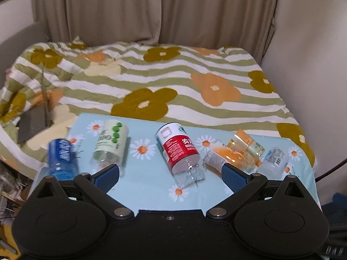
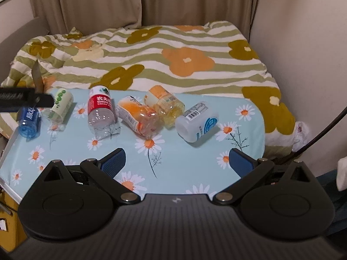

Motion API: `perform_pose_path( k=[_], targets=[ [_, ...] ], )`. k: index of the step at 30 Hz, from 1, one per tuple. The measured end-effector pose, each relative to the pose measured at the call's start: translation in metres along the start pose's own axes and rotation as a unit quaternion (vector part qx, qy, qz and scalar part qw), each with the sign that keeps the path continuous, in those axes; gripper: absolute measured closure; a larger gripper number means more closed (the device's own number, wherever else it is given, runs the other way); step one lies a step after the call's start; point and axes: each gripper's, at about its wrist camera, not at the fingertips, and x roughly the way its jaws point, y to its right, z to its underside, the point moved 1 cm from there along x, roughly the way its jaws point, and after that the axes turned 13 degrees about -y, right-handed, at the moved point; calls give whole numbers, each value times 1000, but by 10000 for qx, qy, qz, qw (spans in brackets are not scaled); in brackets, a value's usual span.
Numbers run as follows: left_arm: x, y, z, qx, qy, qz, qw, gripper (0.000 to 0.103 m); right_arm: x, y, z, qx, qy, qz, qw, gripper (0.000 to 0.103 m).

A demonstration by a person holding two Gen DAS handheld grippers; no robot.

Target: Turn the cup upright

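Left wrist view: left gripper (image 1: pixel 170 174) spread wide, empty, red-label cup (image 1: pixel 180 151) lying tipped just ahead between fingers. Right gripper (image 2: pixel 176 162) likewise agape, white-blue cup (image 2: pixel 196 121) toppled ahead.

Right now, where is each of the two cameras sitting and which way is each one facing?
Left wrist: sits on the left gripper, low at the table's near edge, facing the red-labelled cup and the bed behind; its own open blue-padded fingers show.
Right wrist: sits on the right gripper, higher and further right, facing the white cup with the blue label; its open fingers show, and the left gripper's black body at far left.
Shared: six cups on their sides on the daisy tablecloth, floral quilt, curtains.
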Motion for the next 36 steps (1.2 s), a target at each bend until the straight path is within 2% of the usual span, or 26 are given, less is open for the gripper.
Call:
perform_pose_path(
  k=[6, 11, 23, 29, 32, 36],
  targets=[
    [52, 3, -40, 167, -455, 105, 9988, 1, 24, -5, -18, 182, -234, 47, 9995, 0],
    [96, 1, -59, 125, -877, 154, 9959, 1, 46, -8, -32, 379, -456, 180, 9981, 0],
    [161, -12, -85, -463, -1674, 624, 9828, 2, 86, -11, -45, 791, -944, 317, 9919, 0],
    [173, -16, -87, -571, -1832, 684, 9790, 13, 94, -11, -49, 843, -1040, 336, 9904, 0],
    [178, -18, -86, -573, -1938, 778, 9763, 29, 97, -12, -50, 858, -1071, 311, 9901, 0],
    [176, -16, -84, -429, -1901, 730, 9781, 30, 98, -14, -51, 841, -1079, 281, 9902, 0]
  ],
)
